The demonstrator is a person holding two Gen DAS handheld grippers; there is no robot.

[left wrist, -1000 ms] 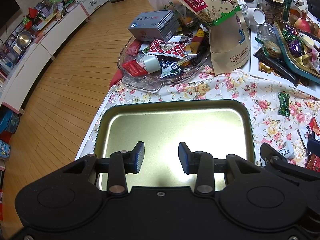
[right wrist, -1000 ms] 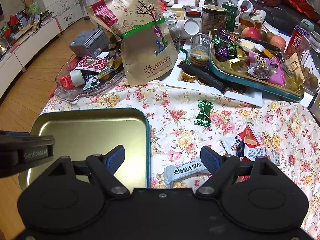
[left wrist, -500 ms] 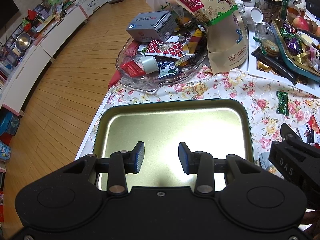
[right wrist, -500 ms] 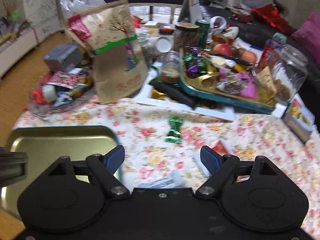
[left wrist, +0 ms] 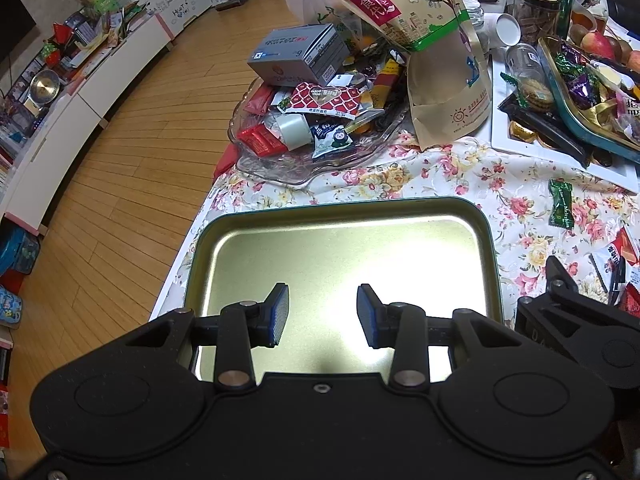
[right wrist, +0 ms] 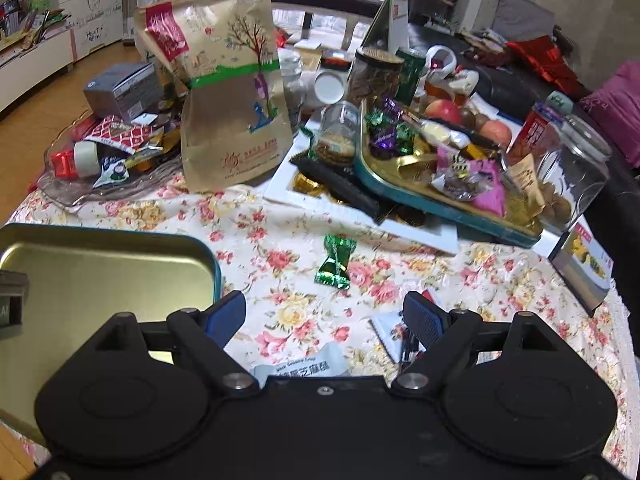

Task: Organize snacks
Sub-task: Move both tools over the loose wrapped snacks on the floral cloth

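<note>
Left wrist view
Surface: flowered tablecloth point(left wrist: 520, 184) over a table, wooden floor to the left.
Left gripper point(left wrist: 323, 315): jaws parted with a moderate gap, nothing between them; it hangs above the near part of the tray.
Tray point(left wrist: 494, 264): gold inside, teal rim, nothing lying in it.
Glass dish point(left wrist: 276, 168): far of the tray, heaped with wrapped snacks; a grey box point(left wrist: 298, 54) sits on the heap.
Brown paper pouch point(left wrist: 444, 60): standing just right of the dish.
Green candy point(left wrist: 561, 208): on the cloth, right of the tray, apart from it.
Right gripper point(left wrist: 576, 320): only its black body shows, at the right edge.

Right wrist view
Right gripper point(right wrist: 325, 318): jaws wide apart, holding nothing; low above the cloth.
Green candy point(right wrist: 336, 260): beyond the fingertips, between them, not touched.
White sachet point(right wrist: 304, 366): printed, partly hidden under the gripper body.
Tray point(right wrist: 208, 256): at near left.
Teal tin point(right wrist: 440, 208): far right, full of sweets, tilted over a white board.
Glass jar point(right wrist: 576, 184): far right.
</note>
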